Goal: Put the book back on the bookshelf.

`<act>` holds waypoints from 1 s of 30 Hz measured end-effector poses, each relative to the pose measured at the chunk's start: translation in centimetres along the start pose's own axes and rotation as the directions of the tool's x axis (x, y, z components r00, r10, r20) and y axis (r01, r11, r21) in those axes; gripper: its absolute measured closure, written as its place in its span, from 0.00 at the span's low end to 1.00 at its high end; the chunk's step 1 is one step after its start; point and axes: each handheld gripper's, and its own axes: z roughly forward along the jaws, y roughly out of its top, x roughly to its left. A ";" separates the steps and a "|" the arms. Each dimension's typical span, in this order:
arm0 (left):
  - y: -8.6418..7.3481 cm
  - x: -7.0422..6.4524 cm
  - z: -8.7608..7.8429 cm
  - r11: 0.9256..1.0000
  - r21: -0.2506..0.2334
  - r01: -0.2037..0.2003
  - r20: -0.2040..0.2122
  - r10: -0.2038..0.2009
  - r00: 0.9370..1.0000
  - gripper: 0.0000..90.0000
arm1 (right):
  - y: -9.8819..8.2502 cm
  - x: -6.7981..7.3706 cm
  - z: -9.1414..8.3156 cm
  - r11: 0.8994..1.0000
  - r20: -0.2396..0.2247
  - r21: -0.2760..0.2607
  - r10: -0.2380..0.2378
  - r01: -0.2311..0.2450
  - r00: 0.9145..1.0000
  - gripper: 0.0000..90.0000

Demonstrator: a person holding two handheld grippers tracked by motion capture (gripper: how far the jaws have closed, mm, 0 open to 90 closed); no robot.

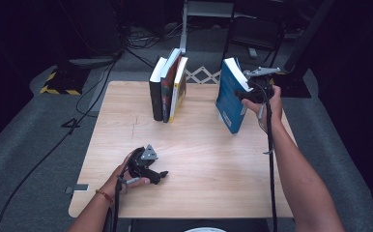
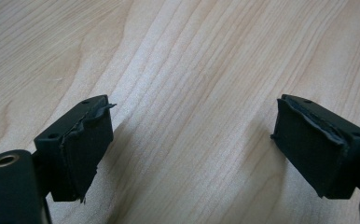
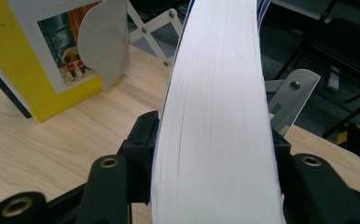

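Note:
A thick blue book (image 1: pixel 229 96) stands tilted near the table's far right, its lower corner close to the wooden top. My right gripper (image 1: pixel 246 95) is shut on it from the right. In the right gripper view the white page edge of the blue book (image 3: pixel 215 116) runs up between the two black jaws of the right gripper (image 3: pixel 213 135), and both pads lie against its covers. My left gripper (image 1: pixel 161 176) rests low near the table's front left. Its jaws stand wide open, and in its own view the left gripper (image 2: pixel 192 149) has bare wood between them.
Three books (image 1: pixel 167 89) stand upright together at the far middle of the table (image 1: pixel 199 159); the nearest has a yellow cover (image 3: pixel 38 60) with a grey metal bookend (image 3: pixel 106 42) beside it. Another metal plate (image 3: pixel 292 98) stands behind the blue book. A white lattice rack (image 1: pixel 201 76) lies past the far edge.

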 end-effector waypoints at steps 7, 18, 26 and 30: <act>0.0 0.0 0.0 1.000 0.000 0.000 0.000 0.000 1.000 0.14 | 0.0 -0.1 -0.5 0.999 -0.020 0.018 -0.028 0.029 0.999 0.53; 0.0 0.0 0.0 1.000 0.000 0.002 -0.002 -0.002 1.000 0.13 | 0.0 0.2 -1.6 0.995 -0.035 0.055 -0.085 0.087 0.996 0.48; 0.0 0.0 0.0 1.000 0.000 0.002 -0.002 -0.002 1.000 0.13 | -0.3 0.2 -2.4 0.993 -0.047 0.052 -0.102 0.105 0.994 0.46; 0.0 0.0 0.0 1.000 0.000 0.003 -0.002 -0.003 1.000 0.13 | -0.8 0.4 -2.7 0.991 -0.050 0.058 -0.120 0.123 0.992 0.45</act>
